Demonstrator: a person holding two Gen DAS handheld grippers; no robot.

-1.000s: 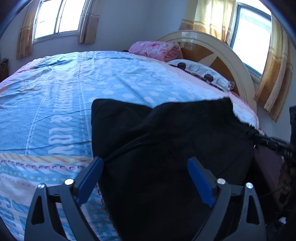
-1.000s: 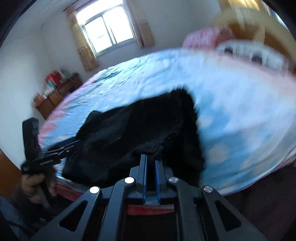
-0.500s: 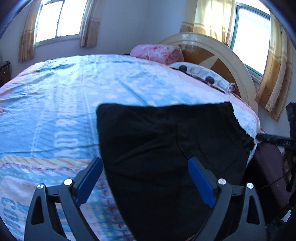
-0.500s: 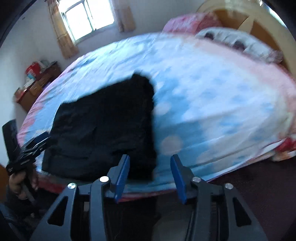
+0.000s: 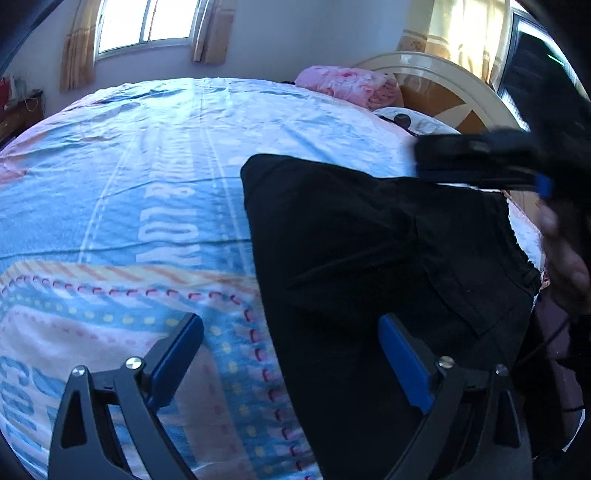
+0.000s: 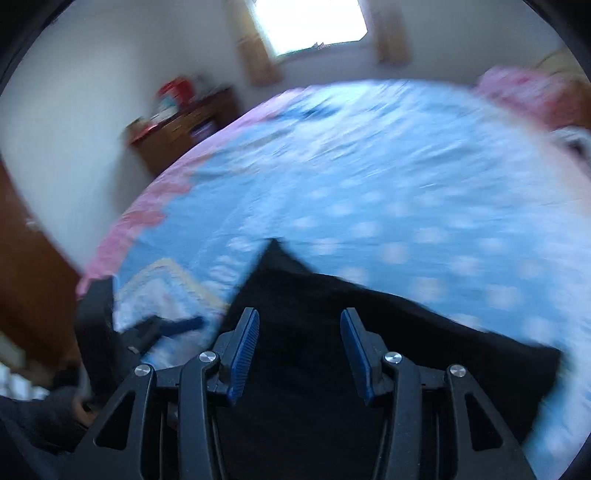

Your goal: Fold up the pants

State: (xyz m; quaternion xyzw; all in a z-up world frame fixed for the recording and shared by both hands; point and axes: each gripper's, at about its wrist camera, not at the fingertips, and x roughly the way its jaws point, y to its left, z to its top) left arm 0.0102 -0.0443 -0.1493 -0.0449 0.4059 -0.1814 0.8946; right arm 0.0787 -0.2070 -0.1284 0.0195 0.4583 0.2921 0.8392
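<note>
The black pants (image 5: pixel 369 266) lie folded flat on the blue patterned bedspread (image 5: pixel 147 177), near the bed's near edge. My left gripper (image 5: pixel 291 354) is open and empty, just above the pants' left edge. My right gripper (image 6: pixel 299 354) is open and empty, hovering over the pants (image 6: pixel 332 332); this view is blurred by motion. The right gripper also shows in the left wrist view (image 5: pixel 498 162) at the upper right, above the pants' far right corner. The left gripper shows blurred in the right wrist view (image 6: pixel 166 326) at the lower left.
A pink folded blanket (image 5: pixel 347 85) and a pillow (image 5: pixel 413 122) lie at the wooden headboard (image 5: pixel 443 81). A wooden cabinet (image 6: pixel 184 125) with items stands by the far wall. Windows with curtains (image 5: pixel 144 22) are behind the bed.
The right gripper let go of the pants, opened, and swung over to above them. The pants settled flat. The left gripper stayed open and shifted left.
</note>
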